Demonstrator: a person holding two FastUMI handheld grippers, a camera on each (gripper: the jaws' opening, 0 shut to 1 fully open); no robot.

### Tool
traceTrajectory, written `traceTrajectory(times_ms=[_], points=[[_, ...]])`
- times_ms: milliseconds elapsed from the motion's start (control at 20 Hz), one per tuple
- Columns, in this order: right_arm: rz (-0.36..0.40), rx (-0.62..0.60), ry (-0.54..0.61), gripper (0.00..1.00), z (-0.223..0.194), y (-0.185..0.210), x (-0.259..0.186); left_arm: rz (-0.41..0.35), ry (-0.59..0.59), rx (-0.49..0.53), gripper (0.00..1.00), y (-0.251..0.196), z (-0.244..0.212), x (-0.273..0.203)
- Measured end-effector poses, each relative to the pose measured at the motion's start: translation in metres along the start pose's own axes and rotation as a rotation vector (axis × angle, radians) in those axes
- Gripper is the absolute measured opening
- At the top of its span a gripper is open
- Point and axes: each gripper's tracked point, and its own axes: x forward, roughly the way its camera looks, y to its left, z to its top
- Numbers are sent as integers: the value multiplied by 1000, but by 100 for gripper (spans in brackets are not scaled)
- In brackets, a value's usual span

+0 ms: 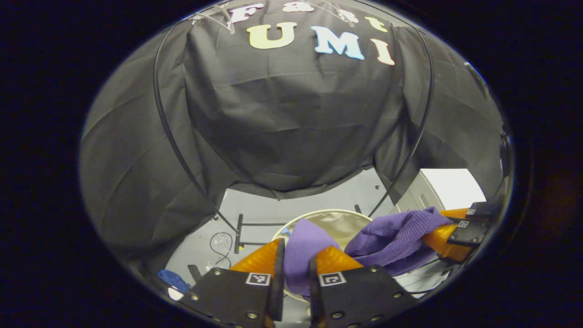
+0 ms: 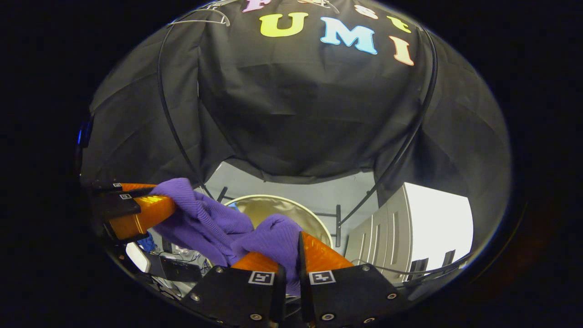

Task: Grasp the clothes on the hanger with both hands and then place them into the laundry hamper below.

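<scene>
A purple knitted garment (image 1: 387, 239) stretches between both grippers above the round beige laundry hamper (image 1: 339, 223). In the left gripper view my left gripper (image 1: 297, 259) is shut on one bunched end of the garment, and the right gripper (image 1: 448, 228) holds the other end at the right. In the right gripper view my right gripper (image 2: 291, 255) is shut on a fold of the purple garment (image 2: 205, 223), with the left gripper (image 2: 141, 205) clamped on it at the left. The hamper (image 2: 273, 209) stands open just beyond the cloth. Clear plastic hangers (image 1: 218, 18) hang at the top.
A thin black rack frame (image 1: 168, 132) arcs in front of the cloth wall. A white cabinet (image 2: 423, 223) stands to the right of the hamper. Loose cables (image 1: 223, 243) and a blue cloth (image 1: 173, 279) lie on the grey floor at the left.
</scene>
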Motion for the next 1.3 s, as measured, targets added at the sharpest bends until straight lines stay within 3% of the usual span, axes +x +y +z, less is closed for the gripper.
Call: traceTrajectory(times_ms=[50, 100, 150, 250, 350, 400, 650, 750, 850, 1050, 1300], points=[[-4, 0, 11, 18, -3, 2, -5, -7, -13, 1, 33, -1, 0, -5], [-7, -1, 28, 21, -7, 2, -7, -16, -25, 6, 48, -2, 3, -8], [-10, -3, 47, 32, -16, 4, -7, -13, -35, 13, 63, -1, 4, -11], [-6, 9, 53, 64, -24, 9, -5, -6, -40, 20, 94, 2, 4, -13], [-27, 2, 36, 97, -17, 6, -11, 2, -45, 12, 94, 4, 7, -14], [-30, 0, 26, 97, -14, 7, -12, 7, -50, 7, 88, 7, 9, -14], [-42, 37, -66, 97, 16, 7, -27, 8, -127, 5, 89, 13, 30, -33], [-57, 35, -136, 96, 37, 4, -39, 8, -190, 12, 94, 20, 47, -52], [-63, 36, -211, 97, 58, 1, -54, 14, -259, 19, 89, 26, 74, -71], [-109, 8, -407, 97, 108, -17, -104, 29, -438, 41, 88, 40, 135, -119], [-166, 43, -565, 96, 149, -46, -159, 25, -594, 54, 93, 43, 197, -177]])
